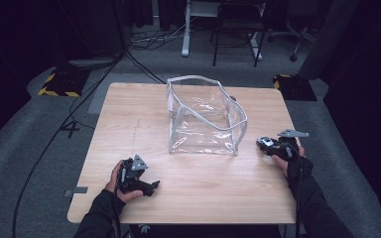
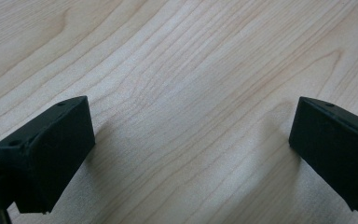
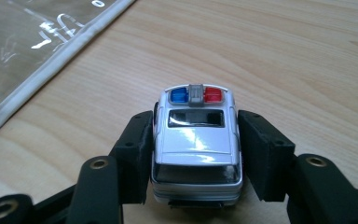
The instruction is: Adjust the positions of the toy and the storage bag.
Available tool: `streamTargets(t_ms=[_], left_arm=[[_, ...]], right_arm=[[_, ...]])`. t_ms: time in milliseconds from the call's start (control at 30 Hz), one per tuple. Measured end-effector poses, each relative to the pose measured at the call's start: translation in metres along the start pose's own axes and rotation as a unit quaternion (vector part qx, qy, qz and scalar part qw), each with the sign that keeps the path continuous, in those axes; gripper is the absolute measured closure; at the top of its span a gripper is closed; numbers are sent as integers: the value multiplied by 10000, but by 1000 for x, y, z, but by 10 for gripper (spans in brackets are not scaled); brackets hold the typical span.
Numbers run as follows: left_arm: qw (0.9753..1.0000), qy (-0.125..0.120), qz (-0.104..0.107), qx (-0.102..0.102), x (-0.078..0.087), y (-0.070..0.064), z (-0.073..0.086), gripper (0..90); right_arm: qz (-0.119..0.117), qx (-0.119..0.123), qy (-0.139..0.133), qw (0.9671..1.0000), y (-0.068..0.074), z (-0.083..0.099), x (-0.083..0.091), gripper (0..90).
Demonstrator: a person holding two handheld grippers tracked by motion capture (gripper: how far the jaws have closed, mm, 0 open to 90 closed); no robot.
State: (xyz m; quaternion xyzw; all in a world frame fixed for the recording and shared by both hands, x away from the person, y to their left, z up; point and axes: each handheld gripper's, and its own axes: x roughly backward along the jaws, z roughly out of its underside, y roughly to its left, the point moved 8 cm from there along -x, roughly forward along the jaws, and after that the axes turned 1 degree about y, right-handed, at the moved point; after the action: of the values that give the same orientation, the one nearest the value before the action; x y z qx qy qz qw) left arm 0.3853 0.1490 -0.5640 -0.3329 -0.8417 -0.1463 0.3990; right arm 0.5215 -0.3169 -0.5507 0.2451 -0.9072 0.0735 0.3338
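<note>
A clear plastic bag [image 1: 206, 116] with white trim stands open in the middle of the wooden table [image 1: 129, 119]; its corner [image 3: 42, 42] lies at the upper left of the right gripper view. My right gripper [image 3: 195, 135] is shut on a small silver toy police car [image 3: 196, 140] with a red and blue light bar, low over the table. From above, the same car [image 1: 265, 143] sits just right of the bag in the right gripper [image 1: 268, 145]. My left gripper [image 1: 151, 187] rests near the table's front left, open [image 2: 191, 154] over bare wood.
The table's front edge [image 1: 178, 221] is close to both hands. Beyond the table are cables on the grey floor [image 1: 79, 109], a yellow-and-black striped block [image 1: 59, 84] and chair and desk legs [image 1: 238, 34].
</note>
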Motion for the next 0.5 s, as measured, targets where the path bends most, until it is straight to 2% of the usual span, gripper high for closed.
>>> streamTargets(t_ms=[33, 300, 500], left_arm=[[10000, 1, -1, -1, 0, 0, 0, 3], [10000, 1, 0, -3, 0, 0, 0, 3], [10000, 1, 0, -1, 0, 0, 0, 3]], right_arm=[[24, -60, 2, 10000, -2, -1, -1, 480], [154, -22, -6, 9999, -12, -10, -12, 481], [155, -54, -2, 9999, -15, -16, -19, 482]])
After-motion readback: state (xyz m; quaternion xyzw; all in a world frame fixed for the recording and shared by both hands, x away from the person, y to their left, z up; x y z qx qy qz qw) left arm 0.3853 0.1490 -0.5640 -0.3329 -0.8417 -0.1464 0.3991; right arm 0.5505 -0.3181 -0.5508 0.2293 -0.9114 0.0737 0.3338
